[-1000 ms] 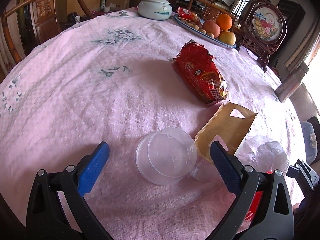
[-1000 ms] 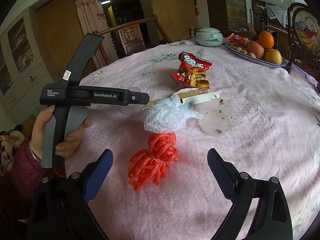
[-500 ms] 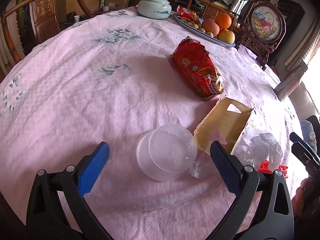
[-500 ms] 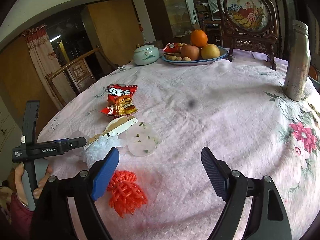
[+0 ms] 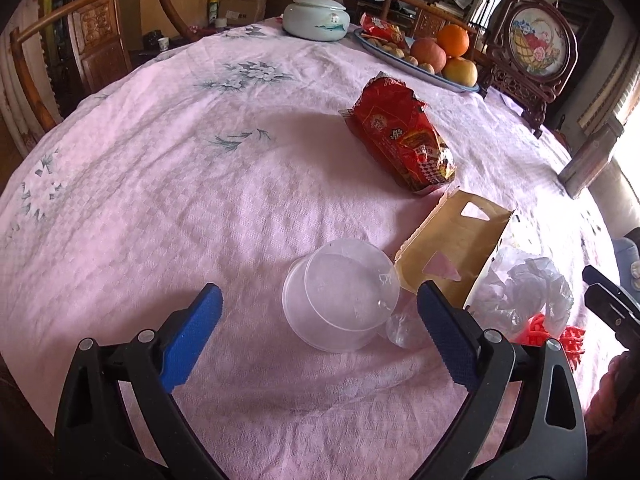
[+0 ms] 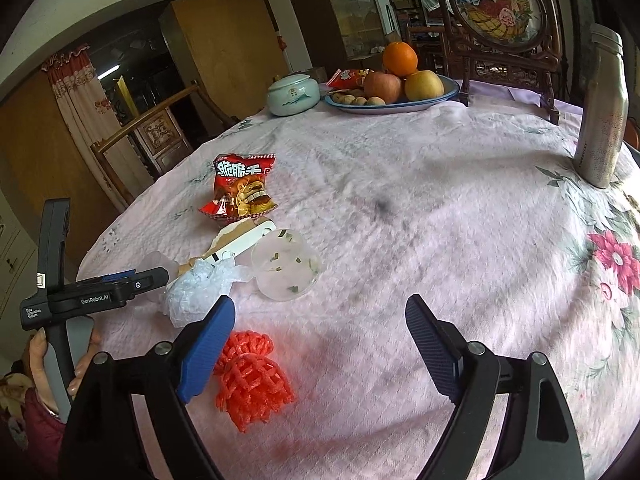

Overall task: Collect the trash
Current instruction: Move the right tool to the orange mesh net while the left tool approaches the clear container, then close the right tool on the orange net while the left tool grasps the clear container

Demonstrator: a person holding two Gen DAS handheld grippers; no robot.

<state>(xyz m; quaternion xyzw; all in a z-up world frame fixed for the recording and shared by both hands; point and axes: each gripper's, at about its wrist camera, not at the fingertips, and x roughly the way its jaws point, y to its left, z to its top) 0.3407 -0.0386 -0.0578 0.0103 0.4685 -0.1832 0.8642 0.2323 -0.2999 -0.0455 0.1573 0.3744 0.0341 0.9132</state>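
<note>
The right gripper (image 6: 320, 336) was held above the pink cloth-covered bench (image 6: 440, 208), its blue ribbed fingers (image 6: 204, 350) spread wide with nothing between them. The crumpled orange-red foam fruit net (image 6: 252, 380) lay just beside and partly under the left-hand finger, below and to the left of the gap; judged from this, the next move needed a shift leftward and down to bracket it. The net was soft, open-meshed and roughly round, with no clear long axis.

The left gripper (image 5: 318, 312) also had its fingers (image 5: 192, 336) apart and empty, with the clear round plastic tub (image 5: 340, 300) on the bench ahead of the gap, not touched. Beside the tub lay a flat brown cardboard carrier (image 5: 452, 244), a crumpled translucent plastic bag (image 5: 524, 288) and, further off, a glossy red snack packet (image 5: 404, 140). The right hand appeared nearer the net; the left nearer the tub.
</note>
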